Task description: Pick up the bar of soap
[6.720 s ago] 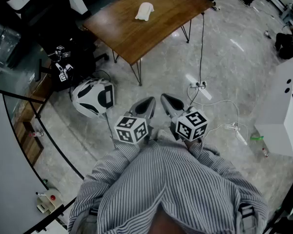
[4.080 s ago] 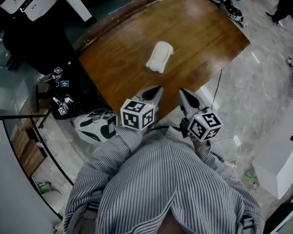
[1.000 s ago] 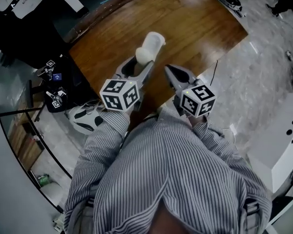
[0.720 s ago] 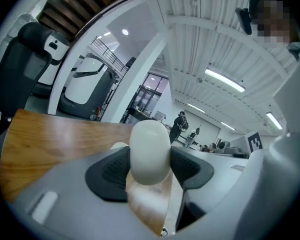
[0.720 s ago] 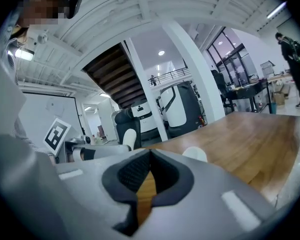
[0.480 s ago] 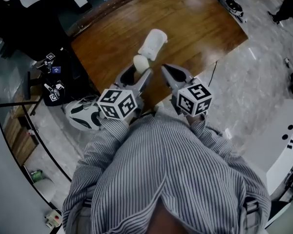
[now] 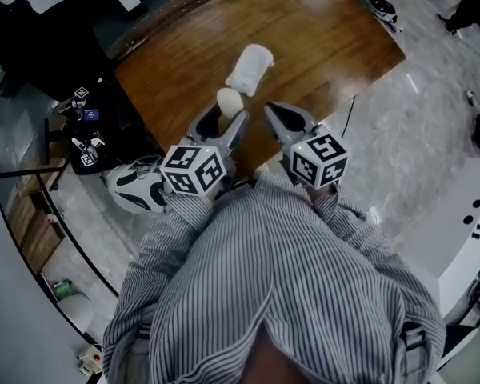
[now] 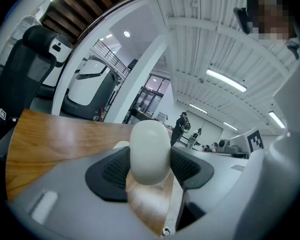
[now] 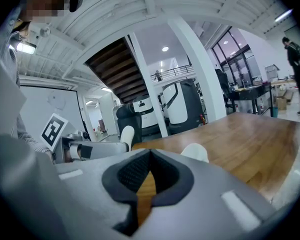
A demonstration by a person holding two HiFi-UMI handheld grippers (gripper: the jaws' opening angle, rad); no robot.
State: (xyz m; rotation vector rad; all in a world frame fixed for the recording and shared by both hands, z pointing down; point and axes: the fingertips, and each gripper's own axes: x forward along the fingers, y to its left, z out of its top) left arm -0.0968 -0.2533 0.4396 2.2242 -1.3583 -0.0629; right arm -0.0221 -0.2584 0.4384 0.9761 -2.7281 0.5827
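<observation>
The pale, smooth oval bar of soap (image 7: 229, 100) is now sitting clamped between the two dark ribbed pads of the left gripper (image 7: 226, 114), upright and poking out past the fingers (image 8: 110, 171), and it is hanging clear above the near part of the brown wooden desk (image 7: 320, 38). A second ago it was lying right against the crumpled white wrapper-like thing (image 7: 250, 69) farther back on the desk. That thing is now staying behind, just beyond the soap and no longer touching it. Over the last half second the soap is barely shifting. Judging from this, the lift is already made and the grip is holding wide but firm on both flanks of the bar.

The right gripper (image 7: 274, 117) is idling just to the right, its fingers closed tip to tip on nothing, with only desk wood showing through the slit below them.

No brand or wording is showing on the soap or the white thing. The only printed marks are the black-and-white square patterns on the left marker cube (image 7: 194, 169) and the right marker cube (image 7: 318, 158).
</observation>
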